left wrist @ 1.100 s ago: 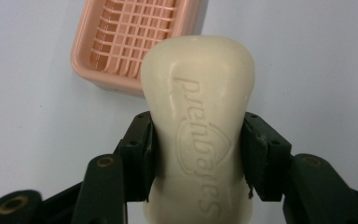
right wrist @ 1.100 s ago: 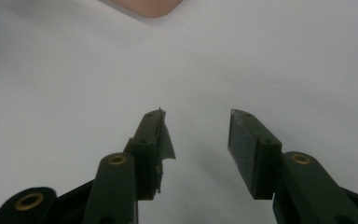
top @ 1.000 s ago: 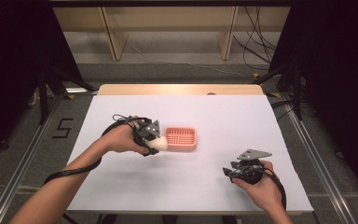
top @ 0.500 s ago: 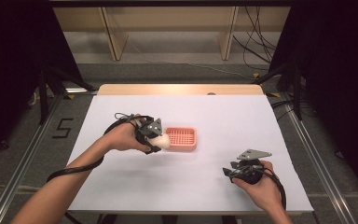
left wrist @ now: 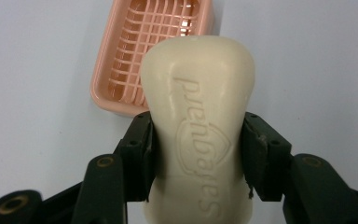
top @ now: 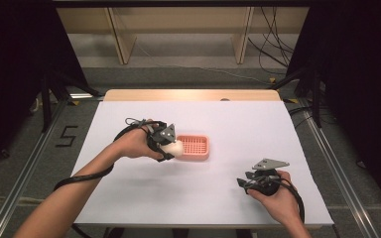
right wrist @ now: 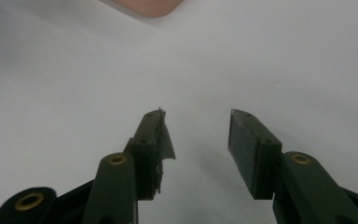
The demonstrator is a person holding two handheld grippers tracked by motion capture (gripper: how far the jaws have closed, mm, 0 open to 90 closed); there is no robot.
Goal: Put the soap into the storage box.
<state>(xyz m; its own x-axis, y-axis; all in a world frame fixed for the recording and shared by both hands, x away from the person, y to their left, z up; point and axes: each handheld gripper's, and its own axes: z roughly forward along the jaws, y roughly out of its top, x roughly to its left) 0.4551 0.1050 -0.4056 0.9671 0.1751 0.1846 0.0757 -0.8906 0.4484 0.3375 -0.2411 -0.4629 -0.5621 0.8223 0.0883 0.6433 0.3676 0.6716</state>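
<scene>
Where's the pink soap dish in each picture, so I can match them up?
High view: soap dish at table centre, right of the left tool.
Left gripper view: top centre, behind the held soap bar.
Right gripper view: a pink corner at the top edge.
Shared landmark: the white table.

White-topped rectangular bench point(top: 218, 198) with a pale wooden strip point(top: 193, 95) along the far edge. Grey carpeted floor point(top: 188, 74) all around, marked with a black "5" point(top: 66, 135) at the left. Beyond, light wooden shelf uprights point(top: 120, 39) and black cables point(top: 270, 44) trailing over the floor. Dark drapes point(top: 15, 59) at both sides; silver metal rails point(top: 30, 163) flanking the bench.
</scene>
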